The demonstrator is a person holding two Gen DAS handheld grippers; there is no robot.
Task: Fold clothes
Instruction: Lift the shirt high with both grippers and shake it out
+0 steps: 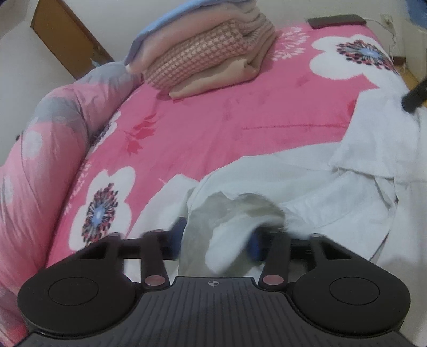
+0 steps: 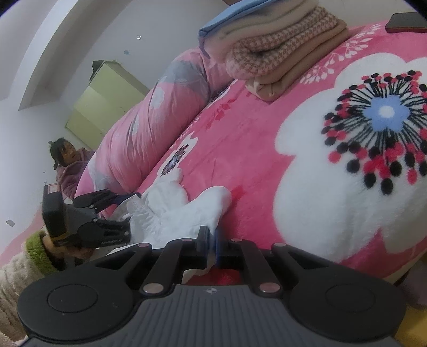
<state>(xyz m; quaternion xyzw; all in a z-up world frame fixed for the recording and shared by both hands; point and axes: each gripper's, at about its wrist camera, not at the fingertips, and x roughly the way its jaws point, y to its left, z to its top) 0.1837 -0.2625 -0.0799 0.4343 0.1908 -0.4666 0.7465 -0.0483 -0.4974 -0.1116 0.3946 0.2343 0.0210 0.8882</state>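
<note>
Both tongs held the same white garment [image 1: 307, 186] at the near edge of the bed. Largest after them was the pink blanket [image 1: 213, 120] with big white flowers that covered the bed. Along its left edge lay a rolled pink and grey quilt [image 1: 53, 138], and toward the far edge sat a stack of folded clothes [image 1: 202, 61] in beige, pink check and blue. The garment lay crumpled across the near right part of the blanket, its cloth rumpled and partly lifted. The left gripper [image 1: 216, 237] had its fingers fairly wide apart, with a thick bunch of the white cloth between them. The right gripper [image 2: 211, 245] was pinched narrow on a thin edge of the same garment. A dark phone [image 1: 337, 21] rested at the far right corner.
</note>
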